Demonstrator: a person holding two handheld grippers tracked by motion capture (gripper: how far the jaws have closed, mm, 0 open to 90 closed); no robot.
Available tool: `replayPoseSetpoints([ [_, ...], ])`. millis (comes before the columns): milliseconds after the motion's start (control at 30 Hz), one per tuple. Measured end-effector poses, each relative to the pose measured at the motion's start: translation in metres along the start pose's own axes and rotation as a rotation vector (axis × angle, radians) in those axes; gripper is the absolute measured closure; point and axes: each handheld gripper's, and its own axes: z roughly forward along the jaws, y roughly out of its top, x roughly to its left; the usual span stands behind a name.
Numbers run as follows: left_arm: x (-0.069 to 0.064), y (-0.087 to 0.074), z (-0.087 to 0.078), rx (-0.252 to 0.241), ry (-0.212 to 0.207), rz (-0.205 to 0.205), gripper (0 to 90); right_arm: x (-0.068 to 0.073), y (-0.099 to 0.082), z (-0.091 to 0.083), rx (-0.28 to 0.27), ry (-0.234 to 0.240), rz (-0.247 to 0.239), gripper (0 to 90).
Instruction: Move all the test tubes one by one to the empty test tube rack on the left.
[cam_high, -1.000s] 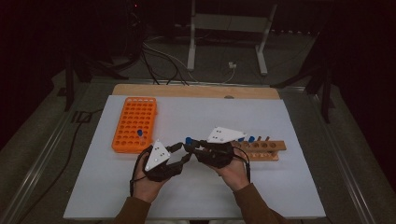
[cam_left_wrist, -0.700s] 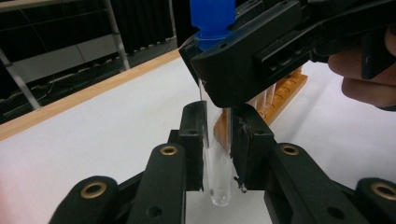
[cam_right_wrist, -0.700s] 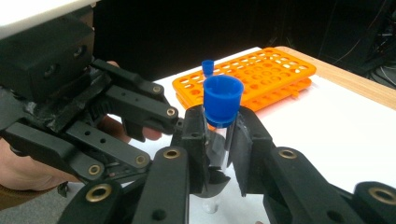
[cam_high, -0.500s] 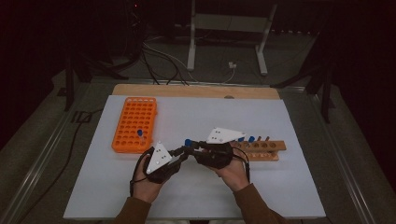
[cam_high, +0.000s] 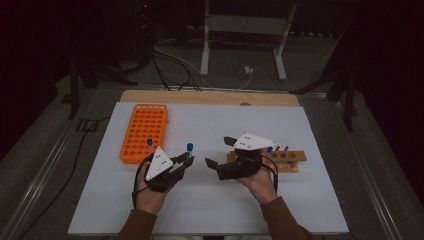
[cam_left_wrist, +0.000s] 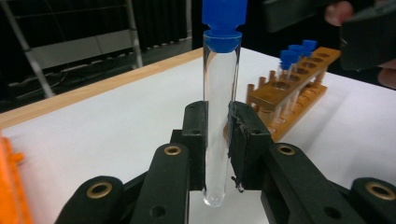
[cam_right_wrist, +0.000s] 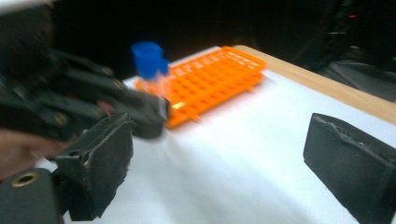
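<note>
Between orange rack (cam_high: 144, 133) and wooden rack (cam_high: 284, 160), left hand-held gripper (cam_high: 186, 160) clamps tube (cam_left_wrist: 219, 116) (right hand-held gripper (cam_high: 220, 151) spread, empty).

Both forearms come in from the bottom of the high view, brown sleeves showing, hands side by side near the front edge. Left gripper (cam_high: 183, 160) points up and to the right, and its jaws are clamped tight with the pads (cam_left_wrist: 195, 135) pressing in from both sides. Right gripper (cam_high: 220, 151) points left toward the other one, jaws have just been opening and now stand wide apart, nothing between the pads (cam_right_wrist: 348, 161). The two grippers sit near each other, not touching.
</note>
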Motion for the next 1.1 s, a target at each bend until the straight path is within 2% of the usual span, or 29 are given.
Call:
replayPoseSetpoints([
  [133,0.007,0.001,-0.006,-0.008,0.016,-0.015,78.2,-0.008,-0.003,-0.009,0.007,-0.056,-0.010,4.5],
  [500,0.027,-0.001,-0.020,-0.022,0.057,-0.061,78.2,-0.044,-0.018,-0.039,-0.015,-0.173,0.053,2.0],
  [667,0.033,-0.001,-0.025,-0.031,0.075,-0.075,78.2,-0.058,-0.026,-0.055,-0.033,-0.202,0.080,0.3],
  [900,0.041,-0.001,-0.032,-0.044,0.102,-0.093,78.2,-0.074,-0.042,-0.080,-0.050,-0.268,0.108,0.3],
  [1100,0.050,-0.001,-0.039,-0.057,0.136,-0.107,78.2,-0.084,-0.054,-0.096,-0.057,-0.299,0.126,0.3],
])
